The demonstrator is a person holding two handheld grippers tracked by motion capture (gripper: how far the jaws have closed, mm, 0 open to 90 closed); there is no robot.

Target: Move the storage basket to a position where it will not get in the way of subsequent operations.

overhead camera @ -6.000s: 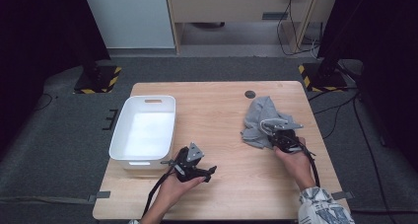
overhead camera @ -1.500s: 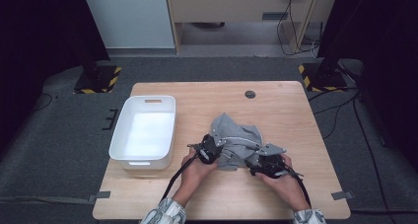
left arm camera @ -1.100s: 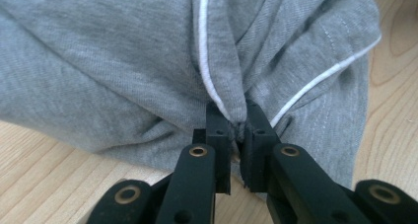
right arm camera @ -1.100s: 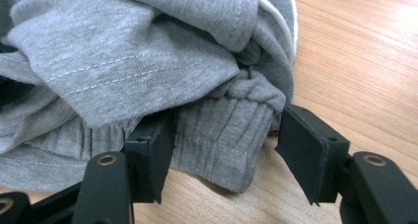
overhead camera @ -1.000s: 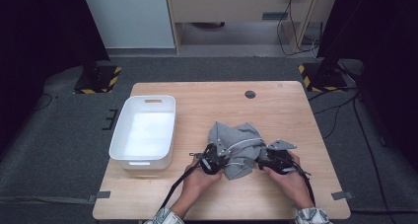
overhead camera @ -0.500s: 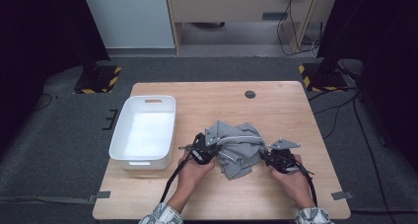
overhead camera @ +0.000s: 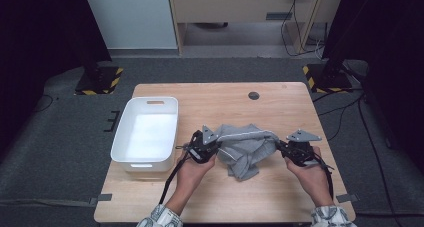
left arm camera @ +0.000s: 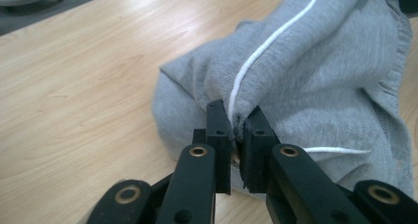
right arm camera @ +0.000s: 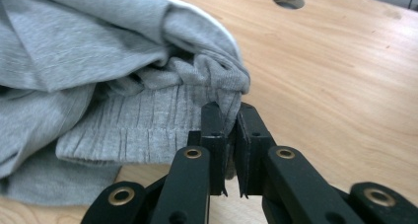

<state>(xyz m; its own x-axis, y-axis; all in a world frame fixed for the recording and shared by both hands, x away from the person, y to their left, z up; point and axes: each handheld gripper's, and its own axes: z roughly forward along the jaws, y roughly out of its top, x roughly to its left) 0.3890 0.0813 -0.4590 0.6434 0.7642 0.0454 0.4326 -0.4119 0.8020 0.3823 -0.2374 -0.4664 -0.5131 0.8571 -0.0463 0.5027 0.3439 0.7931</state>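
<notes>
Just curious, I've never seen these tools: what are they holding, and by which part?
Both pinch the grey garment: the left hand-held gripper grips a fold beside its white stripe, and the right hand-held gripper grips its ribbed hem.

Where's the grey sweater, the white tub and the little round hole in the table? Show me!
grey sweater (overhead camera: 245, 149): high view, middle of the bunched cloth.
white tub (overhead camera: 146, 132): high view, its bare inside floor.
round hole (overhead camera: 254, 95): high view, centre of the dark hole near the table's far edge.

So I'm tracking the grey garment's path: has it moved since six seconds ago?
Yes. The grey garment has moved from the table's right side toward the middle, nearer the white bin, held stretched between the left gripper and right gripper.
</notes>
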